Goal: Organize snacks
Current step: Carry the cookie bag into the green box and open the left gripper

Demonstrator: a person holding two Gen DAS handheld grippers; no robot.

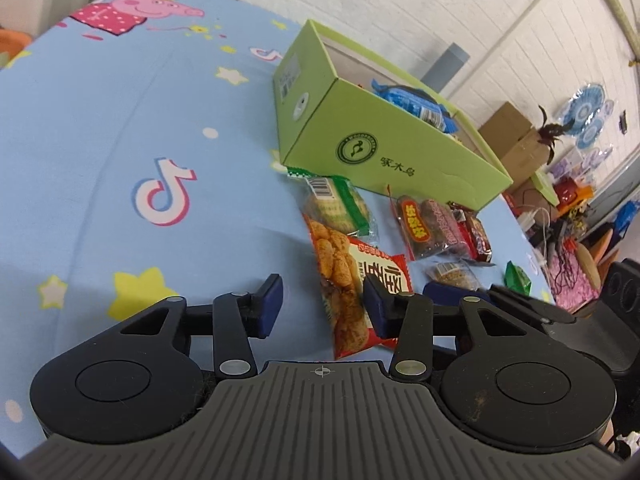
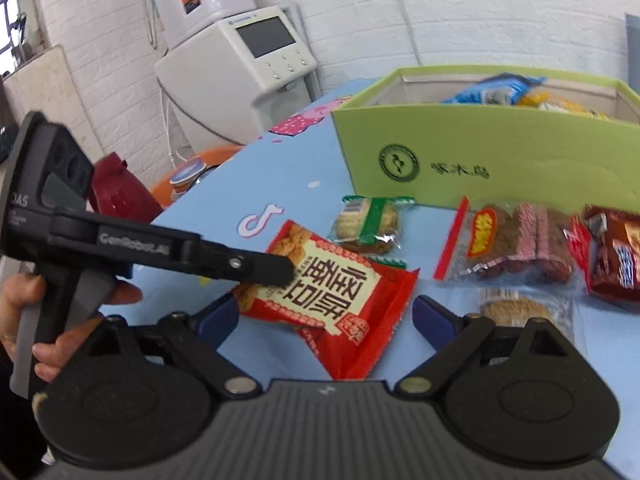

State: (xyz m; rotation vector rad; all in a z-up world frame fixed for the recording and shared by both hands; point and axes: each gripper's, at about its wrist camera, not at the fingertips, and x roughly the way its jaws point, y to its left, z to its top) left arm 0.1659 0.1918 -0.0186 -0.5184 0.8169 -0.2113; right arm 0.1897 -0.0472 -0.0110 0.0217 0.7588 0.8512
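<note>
A red snack bag point(image 1: 352, 280) point(image 2: 332, 288) lies on the blue cartoon tablecloth point(image 1: 120, 152) in front of the green box point(image 1: 384, 144) point(image 2: 500, 152). My left gripper point(image 1: 324, 304) is open just above the bag's near left part; it also shows in the right wrist view point(image 2: 276, 268), its tip over the bag. My right gripper point(image 2: 324, 316) is open, straddling the bag's near end. A green-striped cookie pack point(image 1: 340, 204) point(image 2: 368, 220), a clear sausage pack point(image 1: 428, 224) point(image 2: 516, 240), a brown bar point(image 2: 612, 252) and a small clear cracker pack point(image 2: 520, 308) lie beside it.
The box holds a blue packet point(image 1: 416, 100) point(image 2: 496, 88) and yellow packets point(image 2: 568, 106). A white machine point(image 2: 240, 68) and a red jug point(image 2: 116, 188) stand left of the table. Cardboard boxes and clutter point(image 1: 560, 184) lie beyond the table's right edge.
</note>
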